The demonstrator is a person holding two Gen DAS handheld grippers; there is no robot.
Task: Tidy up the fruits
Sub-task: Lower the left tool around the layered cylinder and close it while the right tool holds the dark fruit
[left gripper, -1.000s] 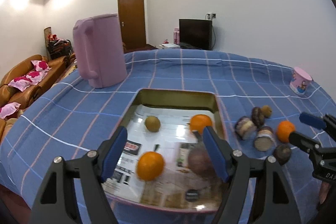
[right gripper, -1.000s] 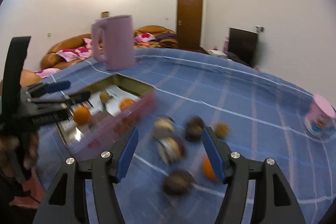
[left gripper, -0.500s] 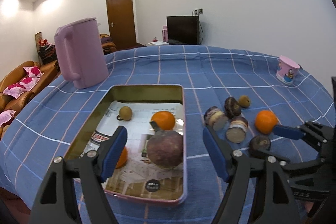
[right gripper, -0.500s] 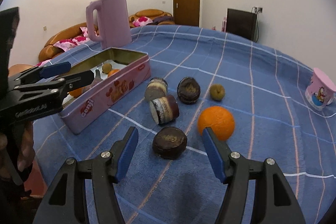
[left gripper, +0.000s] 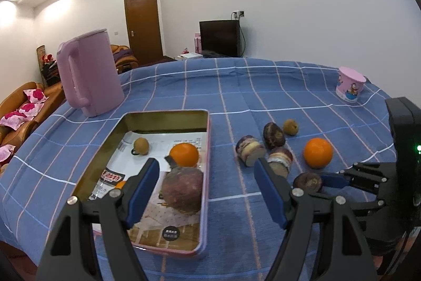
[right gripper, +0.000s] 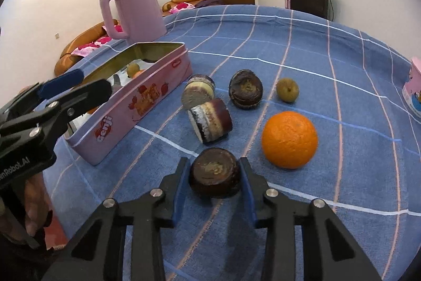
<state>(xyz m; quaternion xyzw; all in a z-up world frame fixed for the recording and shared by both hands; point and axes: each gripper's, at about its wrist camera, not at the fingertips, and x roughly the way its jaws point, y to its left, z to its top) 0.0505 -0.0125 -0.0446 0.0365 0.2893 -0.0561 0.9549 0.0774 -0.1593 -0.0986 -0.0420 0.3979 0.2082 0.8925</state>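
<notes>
Your right gripper (right gripper: 213, 177) is clamped on the dark brown round fruit (right gripper: 214, 171) on the table, just right of the pink rectangular tin (right gripper: 147, 94). Your left gripper (left gripper: 206, 188) hangs wide, empty, above that tin. Next, lift the fruit and carry it in.

The left gripper's finger (left gripper: 143, 191) hides most of a small orange (left gripper: 121, 185) in the tin (left gripper: 208, 149). In the right view the tin's wall covers its fruit — only tops show. The pink cup (right gripper: 413, 90) is cut off by the picture's edge.
</notes>
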